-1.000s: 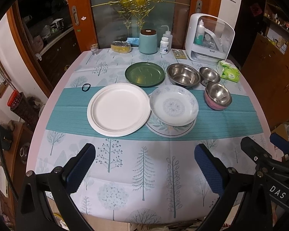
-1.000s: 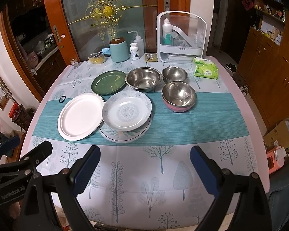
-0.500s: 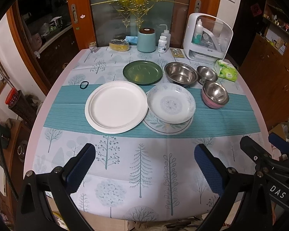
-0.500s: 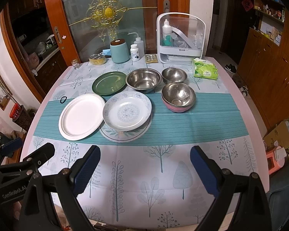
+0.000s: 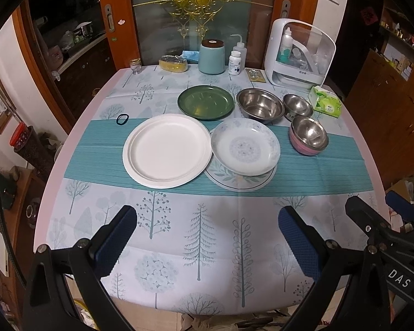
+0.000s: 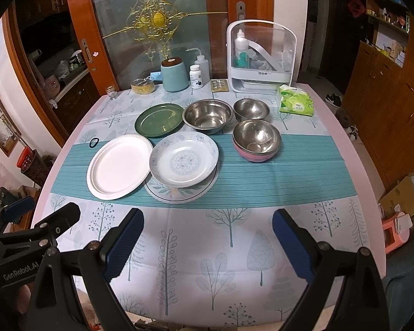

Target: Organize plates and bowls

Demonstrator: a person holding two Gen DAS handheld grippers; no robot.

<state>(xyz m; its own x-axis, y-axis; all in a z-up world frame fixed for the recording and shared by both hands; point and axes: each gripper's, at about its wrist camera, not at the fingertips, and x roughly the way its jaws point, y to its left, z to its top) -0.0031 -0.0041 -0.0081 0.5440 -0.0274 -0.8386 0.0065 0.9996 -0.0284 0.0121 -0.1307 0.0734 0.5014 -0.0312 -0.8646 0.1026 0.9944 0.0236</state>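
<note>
On the teal runner lie a large white plate (image 5: 167, 150) (image 6: 120, 162) and a patterned deep plate (image 5: 245, 146) (image 6: 183, 159) resting on a flat floral plate (image 5: 238, 180) (image 6: 179, 193). Behind them sit a green plate (image 5: 205, 102) (image 6: 159, 120), a large steel bowl (image 5: 258, 106) (image 6: 207, 115), a small steel bowl (image 5: 297, 104) (image 6: 251, 109), and a steel bowl nested in a pink one (image 5: 309, 135) (image 6: 256, 140). My left gripper (image 5: 207, 240) and right gripper (image 6: 208, 242) both hover open over the near tablecloth, holding nothing.
Along the table's far edge stand a teal canister (image 5: 212, 56), bottles (image 5: 234, 62), a white lidded caddy (image 5: 299, 55), a tissue pack (image 5: 325, 104), a sponge (image 5: 173, 63) and a small glass (image 5: 135, 65). A black hair tie (image 5: 122, 119) lies left of the plates. Wooden cabinets flank the table.
Both grippers have drawn back slightly from the table, so the dishes look a little farther away. Nothing on the table has moved.
</note>
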